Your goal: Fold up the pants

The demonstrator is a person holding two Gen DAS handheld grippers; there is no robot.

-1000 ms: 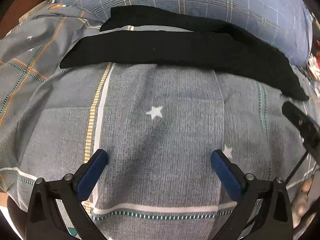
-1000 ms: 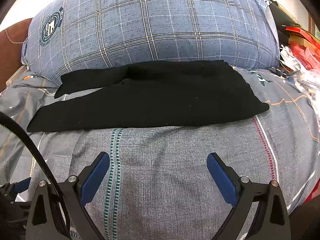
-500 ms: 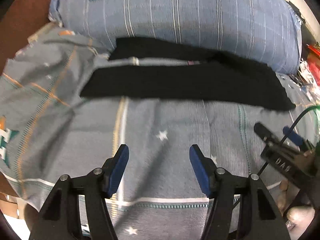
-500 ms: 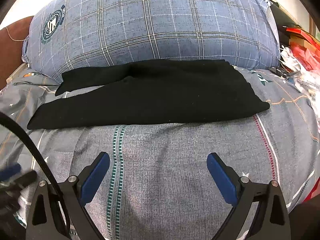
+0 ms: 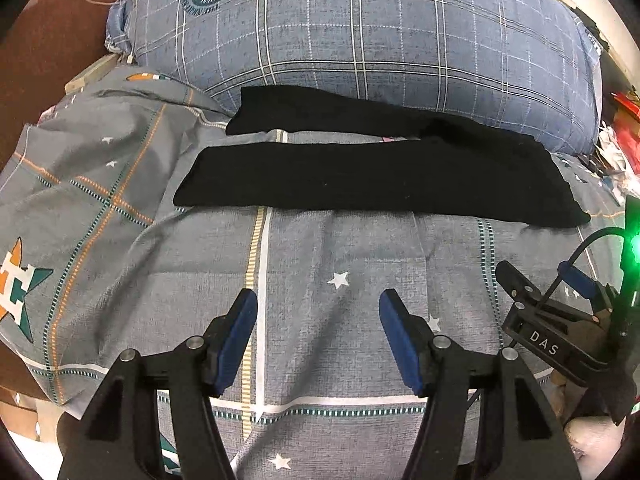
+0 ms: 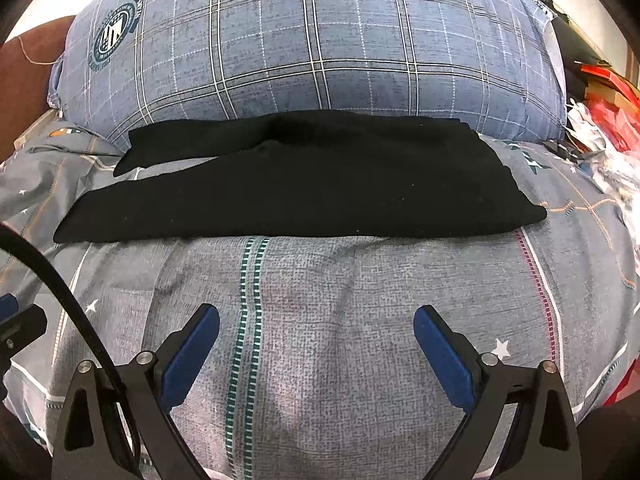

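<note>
Black pants (image 5: 380, 176) lie flat across the grey bed sheet (image 5: 332, 264), legs pointing left, waist at the right; they also show in the right wrist view (image 6: 312, 184). The two legs are spread apart at the left ends. My left gripper (image 5: 318, 312) is open and empty, hovering over the sheet short of the pants. My right gripper (image 6: 316, 328) is open wider, also empty and short of the pants. The right gripper's body shows at the right of the left wrist view (image 5: 560, 320).
A large blue plaid pillow (image 6: 312, 52) lies just behind the pants. A brown headboard (image 5: 52, 40) is at the far left. Red and white clutter (image 6: 608, 128) sits off the bed's right side. A black cable (image 6: 52, 280) crosses the right wrist view's left side.
My left gripper has pulled back and risen from the sheet, and its jaws have narrowed from wide open to partly open. The right gripper and pants have stayed still.
</note>
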